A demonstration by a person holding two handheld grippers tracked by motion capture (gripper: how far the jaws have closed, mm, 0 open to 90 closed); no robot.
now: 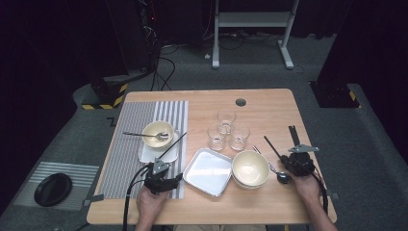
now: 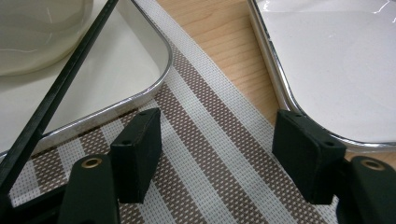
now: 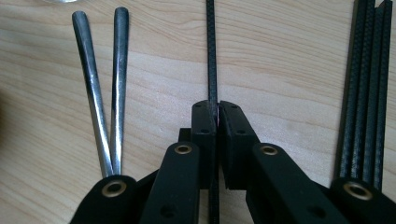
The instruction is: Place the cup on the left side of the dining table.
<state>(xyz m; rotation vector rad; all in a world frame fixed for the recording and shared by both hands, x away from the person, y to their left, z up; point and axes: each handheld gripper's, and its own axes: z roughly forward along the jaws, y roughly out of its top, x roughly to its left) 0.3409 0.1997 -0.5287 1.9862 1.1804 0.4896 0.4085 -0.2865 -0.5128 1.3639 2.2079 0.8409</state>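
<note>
Table [image 1: 269, 101] crowded: glasses [image 1: 226, 130], bowls [image 1: 250, 168], trays [image 1: 208, 172]

Three glasses [image 1: 226, 130], black lid [image 1: 53, 188], metal stand [image 1: 252, 21]

three glasses [image 1: 225, 130] and stacked bowls [image 1: 250, 168] crowd mid-table; far right corner open.

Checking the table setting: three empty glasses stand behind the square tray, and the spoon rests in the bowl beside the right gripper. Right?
Not quite. In the high view the spoon rests in the bowl on the striped mat, ahead of the left gripper. The three glasses do stand behind the square tray.
</note>
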